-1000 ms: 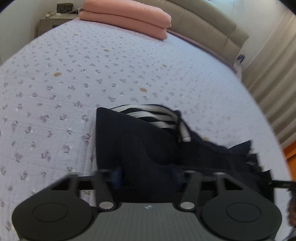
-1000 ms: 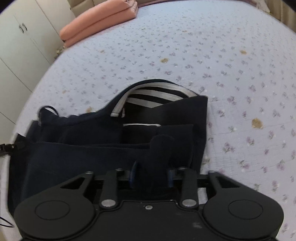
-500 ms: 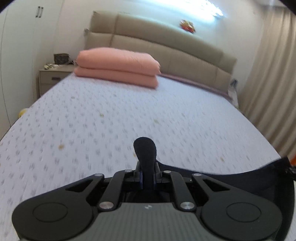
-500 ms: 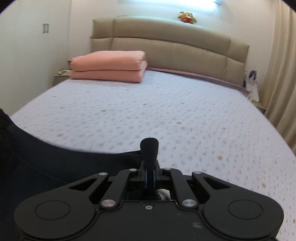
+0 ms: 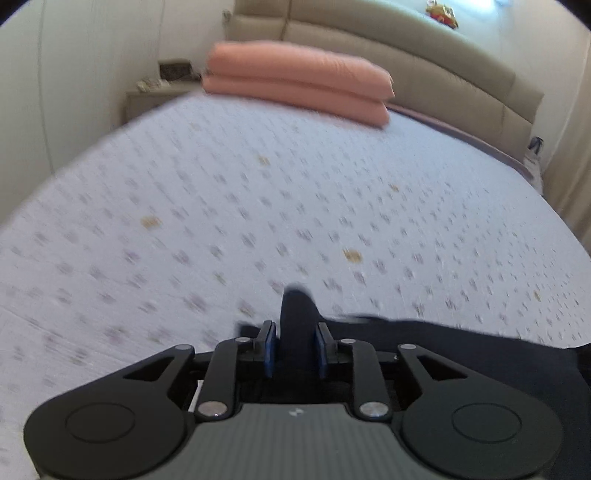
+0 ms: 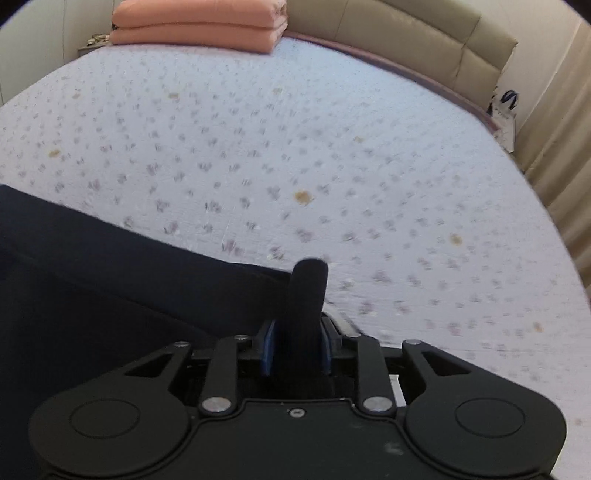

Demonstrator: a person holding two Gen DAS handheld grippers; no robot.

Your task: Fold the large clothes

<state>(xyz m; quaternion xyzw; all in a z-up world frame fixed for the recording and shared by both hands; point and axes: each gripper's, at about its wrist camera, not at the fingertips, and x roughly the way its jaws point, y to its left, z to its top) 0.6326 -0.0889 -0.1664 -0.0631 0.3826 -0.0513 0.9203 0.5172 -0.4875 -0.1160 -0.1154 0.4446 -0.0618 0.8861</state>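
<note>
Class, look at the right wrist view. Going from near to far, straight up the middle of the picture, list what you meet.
right gripper shut on a fold of the dark garment → floral bedspread → folded pink quilt → beige headboard

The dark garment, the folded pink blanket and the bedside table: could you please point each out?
dark garment [image 6: 92, 280], right wrist view, on its flat spread part.
folded pink blanket [image 5: 295, 79], left wrist view, on its top layer.
bedside table [image 5: 147, 99], left wrist view, on its front.
</note>
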